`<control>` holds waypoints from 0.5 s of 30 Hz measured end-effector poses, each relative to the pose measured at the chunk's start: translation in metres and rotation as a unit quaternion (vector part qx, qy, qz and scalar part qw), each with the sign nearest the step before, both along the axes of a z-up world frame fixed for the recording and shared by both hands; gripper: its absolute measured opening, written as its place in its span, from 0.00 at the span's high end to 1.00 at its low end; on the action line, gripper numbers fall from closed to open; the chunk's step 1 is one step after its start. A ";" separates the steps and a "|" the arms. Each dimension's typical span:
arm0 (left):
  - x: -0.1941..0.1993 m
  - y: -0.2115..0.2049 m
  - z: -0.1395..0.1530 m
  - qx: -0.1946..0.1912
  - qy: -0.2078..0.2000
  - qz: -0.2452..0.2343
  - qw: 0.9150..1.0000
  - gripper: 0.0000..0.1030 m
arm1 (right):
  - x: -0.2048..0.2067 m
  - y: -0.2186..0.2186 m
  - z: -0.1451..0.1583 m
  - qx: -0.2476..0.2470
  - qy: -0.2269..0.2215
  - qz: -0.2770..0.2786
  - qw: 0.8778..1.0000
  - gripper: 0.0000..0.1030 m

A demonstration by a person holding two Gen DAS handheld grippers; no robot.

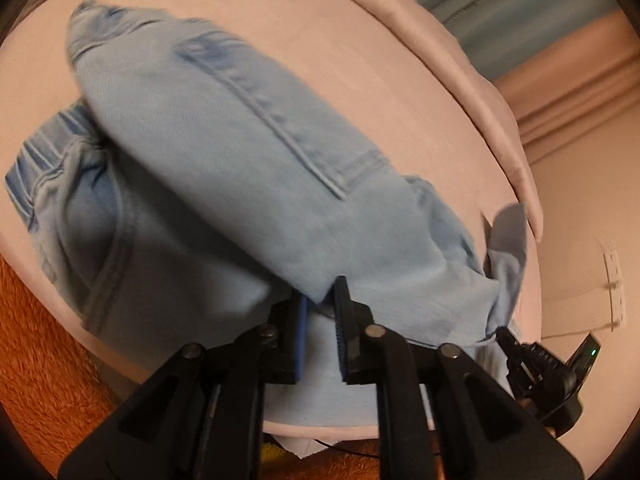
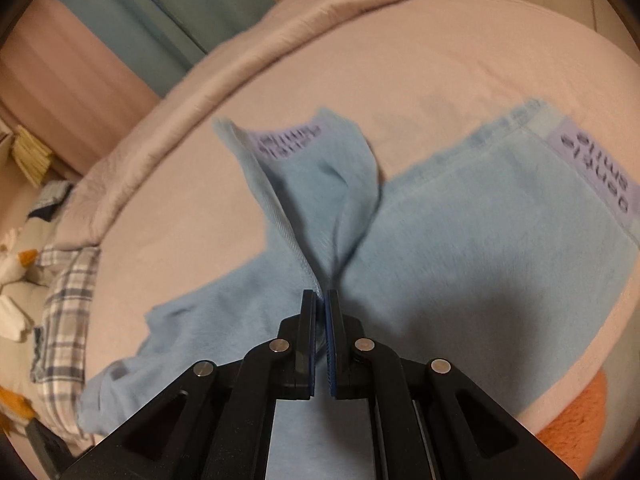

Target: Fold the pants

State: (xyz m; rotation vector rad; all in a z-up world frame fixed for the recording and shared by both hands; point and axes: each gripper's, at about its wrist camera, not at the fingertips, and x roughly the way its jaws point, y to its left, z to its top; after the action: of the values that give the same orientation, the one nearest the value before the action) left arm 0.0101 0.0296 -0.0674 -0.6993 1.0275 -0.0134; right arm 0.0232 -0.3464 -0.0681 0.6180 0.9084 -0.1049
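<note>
Jeans [image 1: 224, 168] half-folded on pink bed [image 1: 360, 60]; my left claw [image 1: 320, 312] and right claw [image 2: 322, 300] both pinch denim edges. Thin bite on right could slip, dropping the fold.

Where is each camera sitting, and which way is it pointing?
Left wrist: on the left hand-held gripper, facing along its fingers at light blue pants on the pink bed; right hand-held gripper at the right edge.
Right wrist: on the right hand-held gripper, facing its pinched pant leg.
Shared: pants, bed.
</note>
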 end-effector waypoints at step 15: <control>-0.009 0.074 0.020 -0.008 -0.036 0.080 0.996 0.89 | 0.000 0.003 0.010 -0.011 -0.006 -0.003 1.000 0.95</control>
State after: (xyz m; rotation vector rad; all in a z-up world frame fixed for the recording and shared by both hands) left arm 0.0010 0.1034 -0.0479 -0.7888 0.9006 0.0920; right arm 0.0234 -0.3431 -0.0577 0.6005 0.8930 -0.1161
